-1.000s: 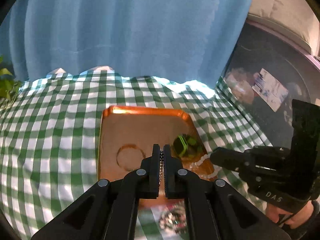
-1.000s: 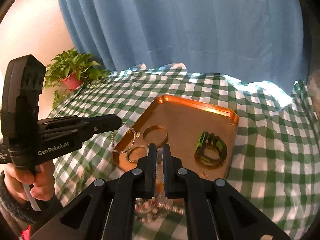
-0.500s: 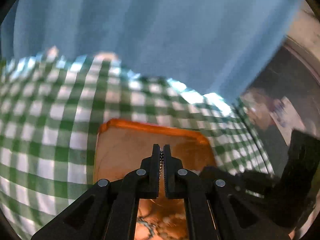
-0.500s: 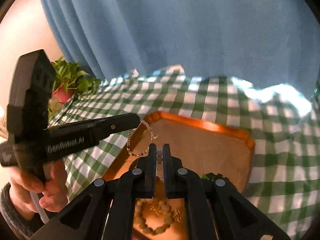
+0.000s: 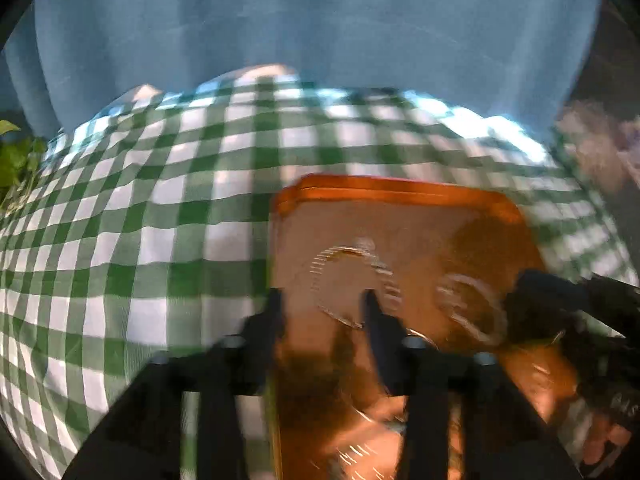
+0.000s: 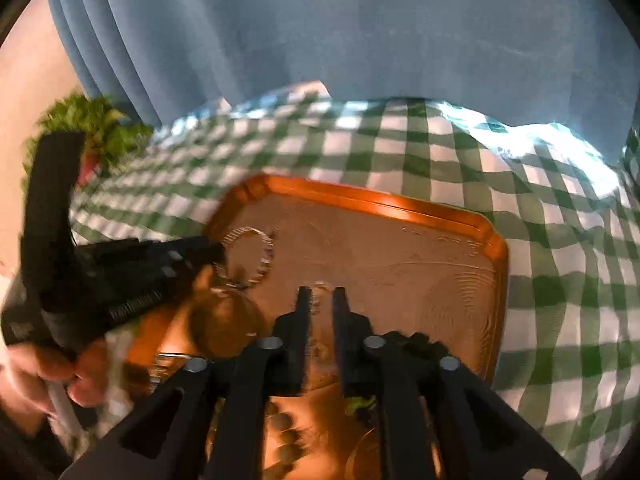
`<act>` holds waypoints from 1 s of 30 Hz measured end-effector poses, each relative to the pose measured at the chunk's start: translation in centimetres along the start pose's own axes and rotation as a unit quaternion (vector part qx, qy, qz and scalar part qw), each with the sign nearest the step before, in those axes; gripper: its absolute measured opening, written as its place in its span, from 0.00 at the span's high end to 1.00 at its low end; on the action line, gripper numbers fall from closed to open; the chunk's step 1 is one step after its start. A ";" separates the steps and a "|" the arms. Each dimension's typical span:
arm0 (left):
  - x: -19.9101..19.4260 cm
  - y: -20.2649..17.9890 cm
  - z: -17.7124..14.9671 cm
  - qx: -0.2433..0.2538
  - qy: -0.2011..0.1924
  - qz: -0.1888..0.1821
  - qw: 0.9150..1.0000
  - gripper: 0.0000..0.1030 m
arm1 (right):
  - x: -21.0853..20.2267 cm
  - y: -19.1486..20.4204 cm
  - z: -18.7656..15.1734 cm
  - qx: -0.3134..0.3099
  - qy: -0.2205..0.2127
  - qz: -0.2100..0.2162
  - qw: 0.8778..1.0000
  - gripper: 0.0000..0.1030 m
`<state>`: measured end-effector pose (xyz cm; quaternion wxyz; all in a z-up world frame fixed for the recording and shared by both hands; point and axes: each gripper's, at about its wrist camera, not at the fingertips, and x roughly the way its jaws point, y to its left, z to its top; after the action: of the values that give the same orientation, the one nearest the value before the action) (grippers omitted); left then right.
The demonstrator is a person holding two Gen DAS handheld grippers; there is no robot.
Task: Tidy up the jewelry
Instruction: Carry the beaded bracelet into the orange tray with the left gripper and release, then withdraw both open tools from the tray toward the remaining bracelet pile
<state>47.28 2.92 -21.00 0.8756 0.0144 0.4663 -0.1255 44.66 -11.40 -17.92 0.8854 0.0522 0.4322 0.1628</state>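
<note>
Left hand-held gripper (image 5: 322, 300) opening, chain bracelet (image 5: 352, 280) beneath

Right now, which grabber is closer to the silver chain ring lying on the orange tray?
Left. The left gripper is opening right over the silver chain ring on the orange tray. The right gripper, also opening, is further along the tray, with nothing gripped.

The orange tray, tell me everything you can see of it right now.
The orange tray is a shallow rectangle with rounded corners and a raised glossy rim, plastic or lacquer by its look. It lies flat on the green checked cloth. Its brownish floor holds jewelry: a thin chain bracelet in a loop near its left edge, a string of round beads at the near end, other blurred pieces. Both grippers hang over it.
</note>
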 end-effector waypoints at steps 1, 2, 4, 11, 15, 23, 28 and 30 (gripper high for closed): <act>-1.3 -0.1 -0.5 0.004 -0.016 0.012 1.000 0.11 | -0.9 0.3 -0.2 0.005 -0.006 0.016 1.000 0.45; -3.4 -0.4 -1.2 0.011 -0.047 0.036 0.998 0.06 | -1.7 0.6 -0.4 0.006 -0.015 0.020 1.000 0.22; -6.7 -0.6 -2.4 0.022 -0.086 0.051 0.995 0.03 | -4.5 1.4 -1.3 0.002 -0.049 0.015 0.999 0.20; -18.2 -1.3 -8.6 -0.007 -0.146 0.028 0.989 0.03 | -13.6 2.9 -6.2 0.007 -0.091 0.016 0.996 0.15; -23.1 -2.9 -12.6 -0.033 -0.171 0.015 0.985 0.03 | -18.8 3.8 -10.0 0.010 -0.121 0.009 0.993 0.04; -28.1 -6.6 -18.5 -0.004 -0.167 0.057 0.984 0.03 | -23.9 6.4 -16.9 0.010 -0.107 -0.025 0.994 0.00; -29.8 -8.6 -21.3 0.022 -0.145 0.064 0.987 0.03 | -26.2 6.9 -20.1 0.030 -0.106 -0.017 0.994 0.00; -30.0 -9.0 -22.1 0.014 -0.126 0.055 0.990 0.03 | -27.2 7.1 -20.9 0.037 -0.110 -0.024 0.993 0.00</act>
<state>11.21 3.58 -8.03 0.9325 0.0361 0.3494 -0.0842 10.98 -14.83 -8.91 0.9289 0.0924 0.3387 0.1182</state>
